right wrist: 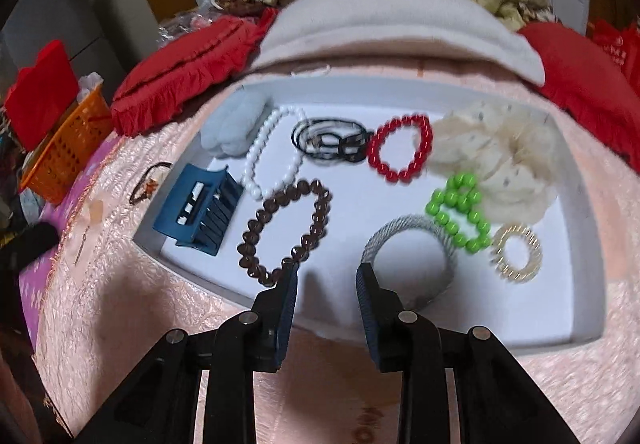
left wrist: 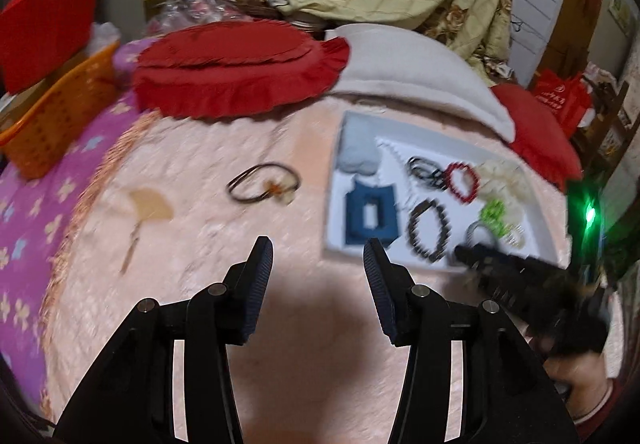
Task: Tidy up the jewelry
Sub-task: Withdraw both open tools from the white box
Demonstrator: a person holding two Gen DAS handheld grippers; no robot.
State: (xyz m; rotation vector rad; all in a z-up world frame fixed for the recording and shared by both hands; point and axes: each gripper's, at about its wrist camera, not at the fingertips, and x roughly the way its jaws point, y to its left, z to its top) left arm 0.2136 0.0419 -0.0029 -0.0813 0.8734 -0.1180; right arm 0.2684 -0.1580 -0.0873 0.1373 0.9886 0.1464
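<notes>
Left gripper (left wrist: 318, 256) hovers low over pink bedspread (left wrist: 224, 244), jaws spread wide, holding nothing. Right gripper (right wrist: 327, 276) hovers at near edge of white tray (right wrist: 400, 204), jaws spread, empty; left fingertip just beside brown bead bracelet (right wrist: 286, 228), grey woven ring (right wrist: 412, 240) beyond right fingertip. Tray also holds red bead bracelet (right wrist: 402, 148), green bead piece (right wrist: 460, 212), white bead strand (right wrist: 272, 152), blue hair claw (right wrist: 200, 210). Brown hair tie (left wrist: 262, 184) lies on bedspread, left of tray. Red cushion (left wrist: 236, 68) far; orange basket (left wrist: 60, 112) far left.

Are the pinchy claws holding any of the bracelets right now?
No. Both are open and empty: the left gripper hovers over the pink blanket, and the right gripper hangs above the white tray, holding nothing.
</notes>
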